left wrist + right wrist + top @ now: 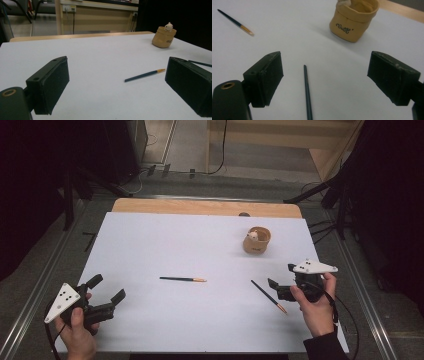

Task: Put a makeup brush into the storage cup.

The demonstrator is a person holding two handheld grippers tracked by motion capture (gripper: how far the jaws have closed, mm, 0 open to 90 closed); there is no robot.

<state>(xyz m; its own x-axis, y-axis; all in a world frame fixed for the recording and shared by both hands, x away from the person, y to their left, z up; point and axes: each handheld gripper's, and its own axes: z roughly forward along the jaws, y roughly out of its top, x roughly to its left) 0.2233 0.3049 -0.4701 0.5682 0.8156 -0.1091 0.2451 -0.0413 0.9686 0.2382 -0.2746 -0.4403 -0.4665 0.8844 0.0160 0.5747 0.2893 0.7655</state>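
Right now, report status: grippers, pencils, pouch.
Left gripper open, right gripper open. Near pencil beside right gripper; other pencil mid-table. Tan pouch upright. Nothing blocking.

A white sheet [200, 250] is covering most of the wooden table [205, 207], whose bare edge is showing along the far side, in the upper middle of the high view. Grey floor [45, 255] is surrounding it, with metal rails [30, 305] running down the lower left and lower right. Black curtains [390, 195] are darkening both upper corners. Cables [220, 150] are trailing across the floor at top centre. In the left gripper view, a pale wooden desk [97, 15] is standing across the top, a power strip [69, 8] fixed to it.
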